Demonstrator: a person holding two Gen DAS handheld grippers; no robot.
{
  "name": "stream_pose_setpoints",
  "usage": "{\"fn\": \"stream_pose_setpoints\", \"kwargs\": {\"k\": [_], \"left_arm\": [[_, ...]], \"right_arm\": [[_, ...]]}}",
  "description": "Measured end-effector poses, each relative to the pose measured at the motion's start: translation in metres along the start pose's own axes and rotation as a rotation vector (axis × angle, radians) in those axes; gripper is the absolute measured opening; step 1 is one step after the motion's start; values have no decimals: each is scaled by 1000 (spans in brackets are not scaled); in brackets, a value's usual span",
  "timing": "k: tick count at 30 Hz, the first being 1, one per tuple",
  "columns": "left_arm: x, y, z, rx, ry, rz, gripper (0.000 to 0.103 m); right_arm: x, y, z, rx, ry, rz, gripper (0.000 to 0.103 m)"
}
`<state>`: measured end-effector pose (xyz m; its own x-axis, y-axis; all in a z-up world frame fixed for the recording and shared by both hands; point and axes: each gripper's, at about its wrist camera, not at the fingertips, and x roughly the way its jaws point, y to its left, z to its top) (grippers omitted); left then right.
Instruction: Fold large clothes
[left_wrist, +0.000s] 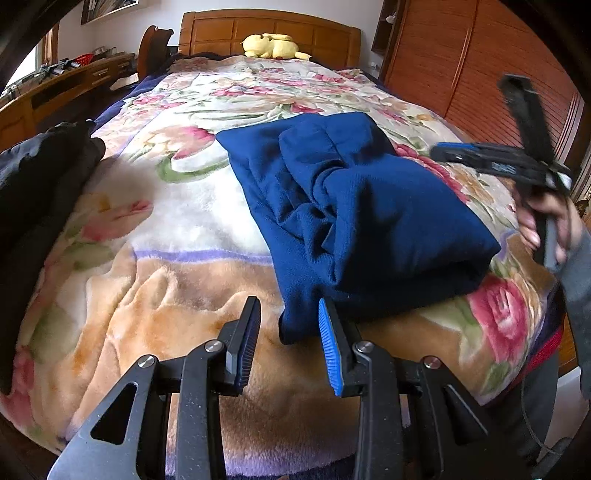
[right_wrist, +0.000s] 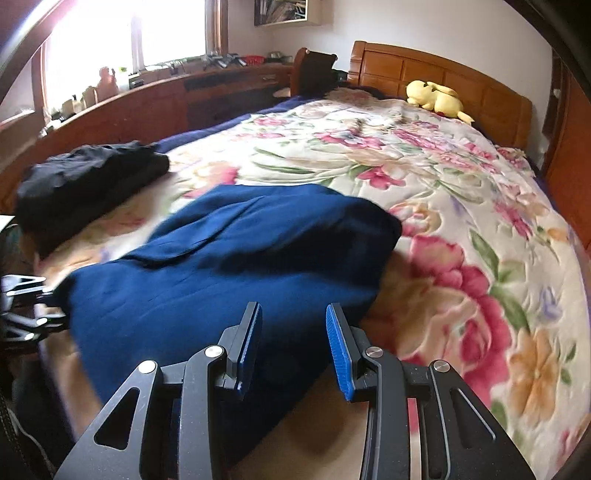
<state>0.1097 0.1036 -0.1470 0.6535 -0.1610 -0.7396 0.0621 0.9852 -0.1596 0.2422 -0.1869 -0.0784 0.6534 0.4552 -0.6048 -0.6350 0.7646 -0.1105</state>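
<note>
A navy blue knit garment lies folded into a thick, rumpled bundle on the near half of a plush floral blanket that covers the bed. One panel is lapped over another, with deep creases running across the middle, and its near edge droops toward the foot of the bed. In the right wrist view the same bundle looks smoother, though that picture is blurred.

The left gripper hovers just over the garment's near corner, its blue-padded jaws parted with nothing pinched between them. The right gripper is likewise unclenched, its jaws apart above the garment's near edge and gripping no cloth. From the left it shows at the garment's right side, carried by a hand in a grey sleeve.

A crumpled black garment sits apart at the blanket's left edge. A yellow plush toy rests against the wooden headboard.
</note>
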Motion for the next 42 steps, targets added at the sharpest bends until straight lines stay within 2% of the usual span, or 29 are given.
{"fn": "stream_pose_setpoints", "kwargs": {"k": [4, 14, 23, 26, 37, 39, 42], "left_arm": [[1, 1, 0, 2, 0, -4, 33], [6, 6, 0, -1, 3, -21, 35], [10, 9, -1, -7, 8, -28, 36], [12, 9, -2, -6, 10, -26, 36], [12, 5, -3, -15, 9, -14, 36], [11, 5, -2, -19, 8, -14, 36], [12, 3, -1, -22, 9, -18, 36]], "right_arm": [[32, -12, 19, 20, 35, -24, 37], [101, -41, 57, 85, 114, -74, 59], [142, -65, 66, 151, 175, -8, 84], [150, -70, 62, 182, 193, 23, 87], [168, -86, 53, 251, 180, 139, 88], [170, -88, 52, 262, 178, 165, 83], [172, -87, 49, 286, 165, 225, 68]]}}
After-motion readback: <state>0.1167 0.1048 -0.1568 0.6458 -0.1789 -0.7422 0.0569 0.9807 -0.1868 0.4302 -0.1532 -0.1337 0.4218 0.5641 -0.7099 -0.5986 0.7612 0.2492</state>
